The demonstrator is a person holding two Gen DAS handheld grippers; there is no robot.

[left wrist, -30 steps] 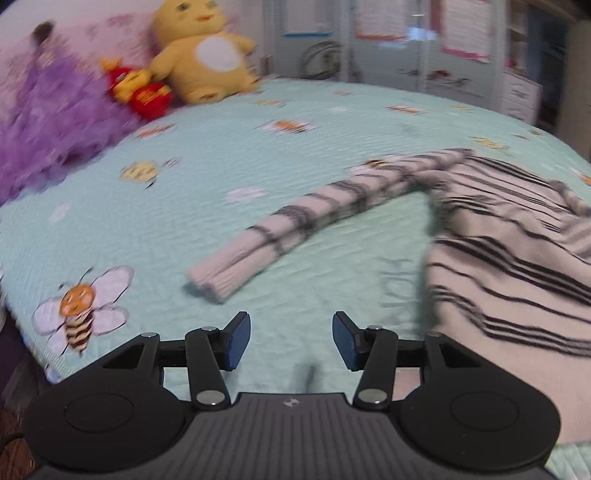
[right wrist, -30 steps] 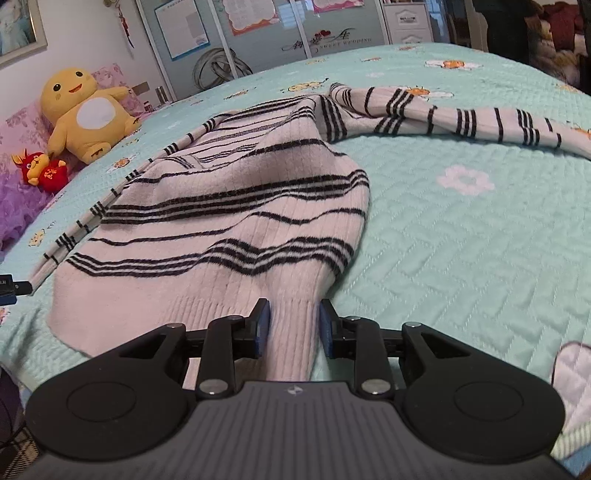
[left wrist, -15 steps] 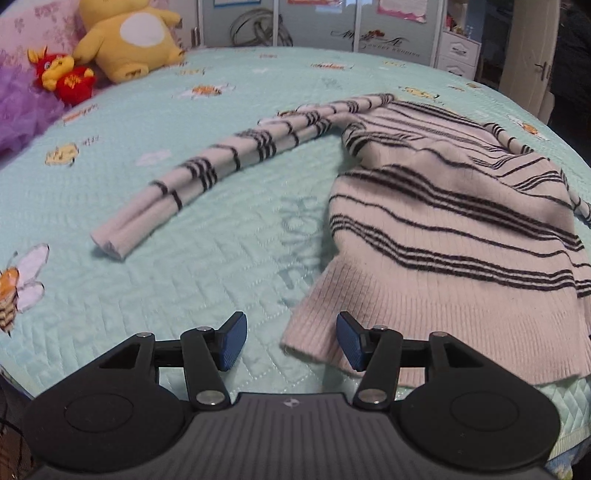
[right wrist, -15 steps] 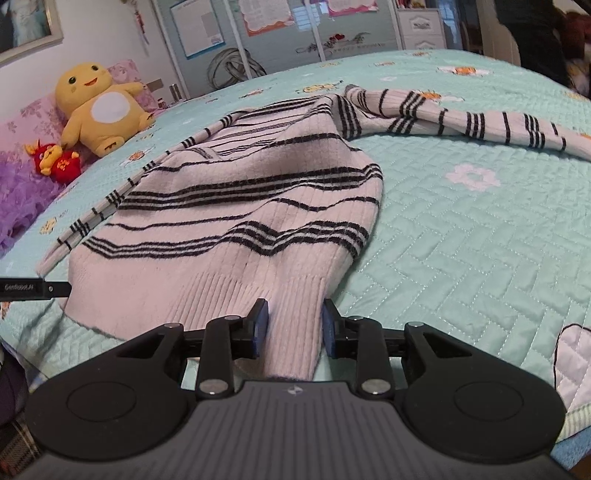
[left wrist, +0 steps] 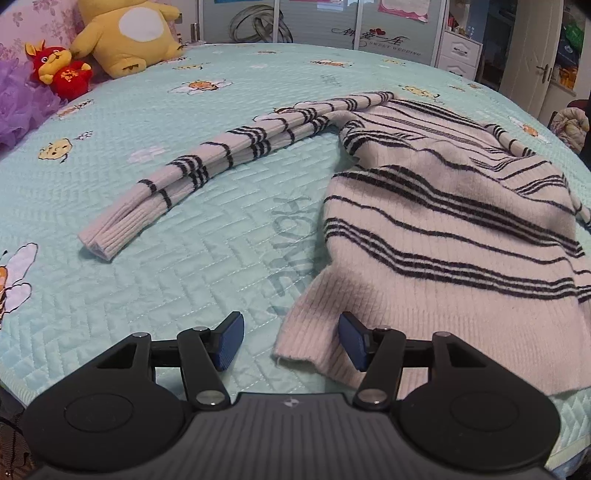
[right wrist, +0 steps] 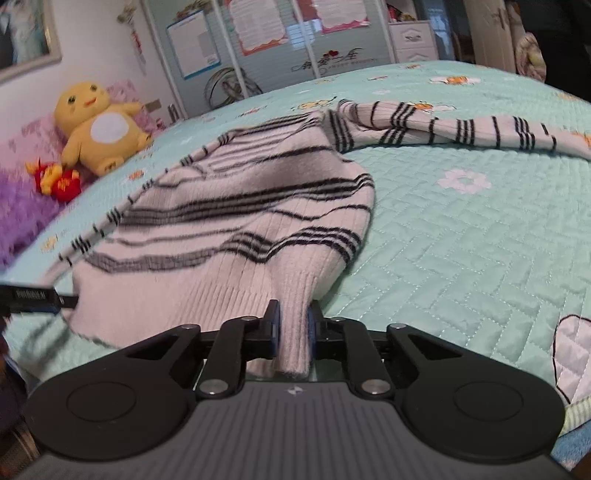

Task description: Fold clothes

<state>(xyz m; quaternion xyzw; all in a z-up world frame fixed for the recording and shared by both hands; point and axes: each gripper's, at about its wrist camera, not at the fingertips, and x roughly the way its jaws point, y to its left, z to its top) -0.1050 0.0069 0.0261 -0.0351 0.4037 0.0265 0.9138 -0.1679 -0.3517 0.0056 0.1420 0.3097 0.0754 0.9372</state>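
I'm seeing the striped sweater [left wrist: 454, 236] lying spread on the bed [left wrist: 184, 266], body rumpled, hem nearest me. My left claw [left wrist: 291, 339] is sitting with fingers wide apart, straddling the sweater's near-left hem corner; the corner is lying between the pads, the right pad [left wrist: 351, 338] over the ribbing, nothing pinched. One sleeve [left wrist: 221, 166] is stretching away to the left of the body, folded along its length, cuff well apart from the claw.

My right claw [right wrist: 291, 325] is clamping a bunched fold of the ribbed hem, knit squeezed between both pads, with the sweater [right wrist: 236, 206] running away from it up the bed. The other sleeve [right wrist: 461, 129] is trailing off to the right. The left claw's tip [right wrist: 33, 295] is showing at the far-left hem edge; that side is blurry, so contact is probably there but I can't confirm.

Yellow plush [left wrist: 129, 33] and red plush [left wrist: 59, 74] are sitting at the head of the bed, touching each other. No containers visible.
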